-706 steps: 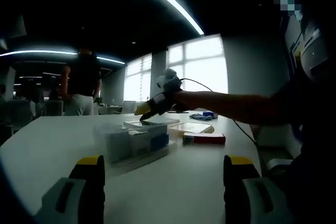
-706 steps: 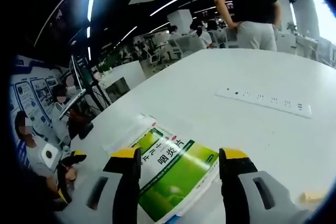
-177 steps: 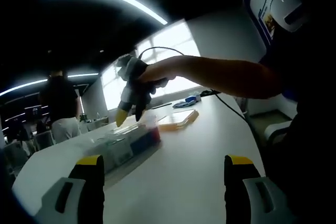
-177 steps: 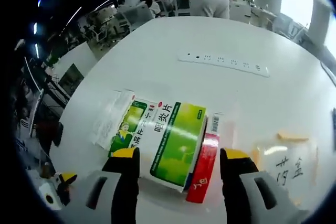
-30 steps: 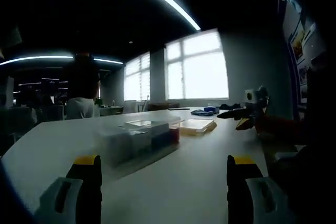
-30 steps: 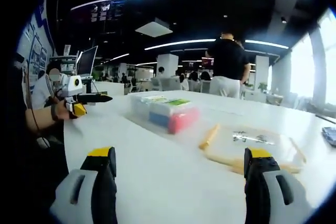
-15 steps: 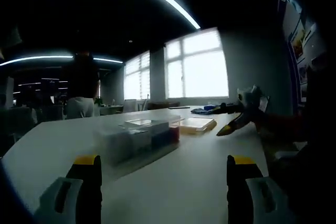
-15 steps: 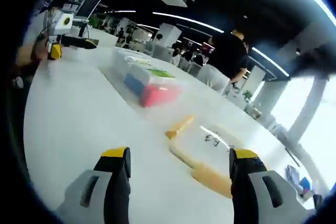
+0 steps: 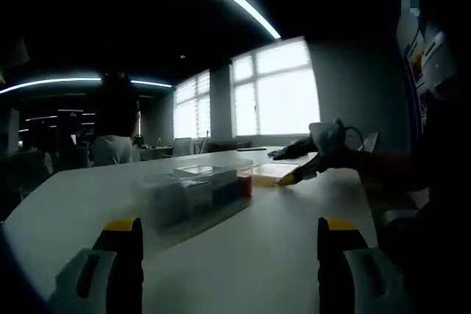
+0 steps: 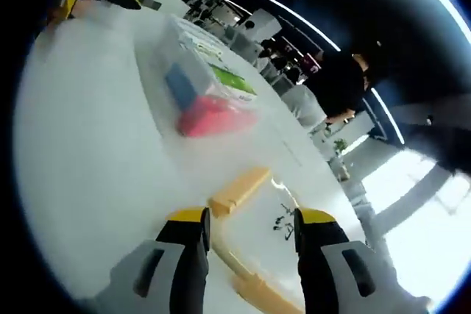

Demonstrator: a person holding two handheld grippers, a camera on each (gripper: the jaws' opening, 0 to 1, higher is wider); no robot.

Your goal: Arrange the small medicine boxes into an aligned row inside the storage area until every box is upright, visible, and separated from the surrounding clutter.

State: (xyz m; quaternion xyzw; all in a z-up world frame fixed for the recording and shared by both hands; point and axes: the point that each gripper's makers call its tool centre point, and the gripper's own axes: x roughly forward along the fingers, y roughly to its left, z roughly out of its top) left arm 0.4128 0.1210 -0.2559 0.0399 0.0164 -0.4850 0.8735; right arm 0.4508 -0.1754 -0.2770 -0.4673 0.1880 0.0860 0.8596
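Medicine boxes (image 9: 195, 193) stand rowed inside a clear bin (image 10: 193, 71) on the white table (image 9: 250, 255). Left gripper (image 9: 229, 259) and right gripper (image 10: 250, 237): fingers spread, empty. A yellow-rimmed lid (image 10: 239, 193) lies beside the bin; a bystander (image 9: 114, 130) stands beyond.

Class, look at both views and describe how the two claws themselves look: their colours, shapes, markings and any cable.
The left claw has two dark jaws with yellow tips and pale grey, slotted bases. The right claw is built the same way: dark jaws, yellow tips, grey bases with dark slots. Seen from the left gripper view, the right claw carries a pale body with a thin dark cable looping from it.
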